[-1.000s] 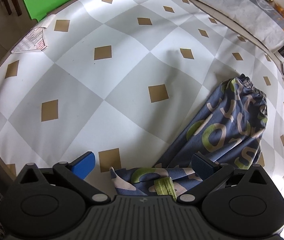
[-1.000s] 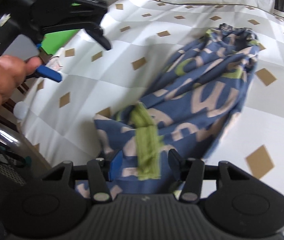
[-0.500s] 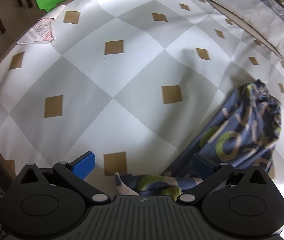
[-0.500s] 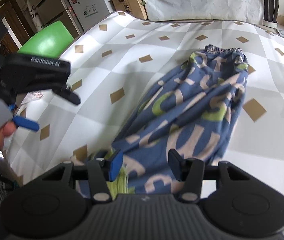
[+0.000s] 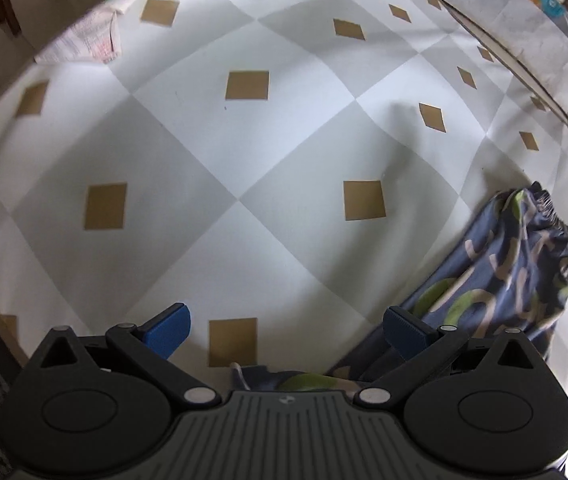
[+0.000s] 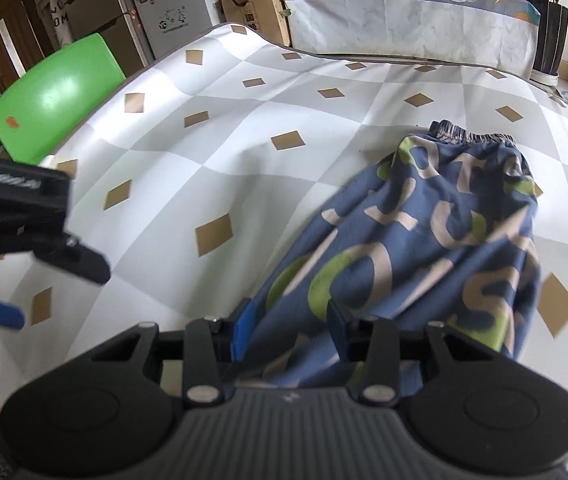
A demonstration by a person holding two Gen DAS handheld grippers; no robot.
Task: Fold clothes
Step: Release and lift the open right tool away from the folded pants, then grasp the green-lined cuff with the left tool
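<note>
A pair of blue pants (image 6: 424, 248) printed with beige and green letters lies on the checked tablecloth (image 6: 212, 152), waistband at the far end. My right gripper (image 6: 290, 330) is shut on the pants' near end, which is lifted off the cloth. My left gripper (image 5: 284, 330) is open and empty above the cloth. The pants (image 5: 508, 280) lie to its right, with their hem end just under its body. The left gripper's finger (image 6: 80, 258) also shows at the left of the right wrist view.
A folded patterned cloth (image 5: 84, 40) lies at the table's far left edge. A green chair (image 6: 60, 96) stands beside the table. A covered counter (image 6: 404, 28) with fruit and plants runs along the back.
My right gripper has lifted the pants' near end and drawn it back, stretching the pants. The green cuff has slipped out of sight. My left gripper stayed open and shifted left and forward.
</note>
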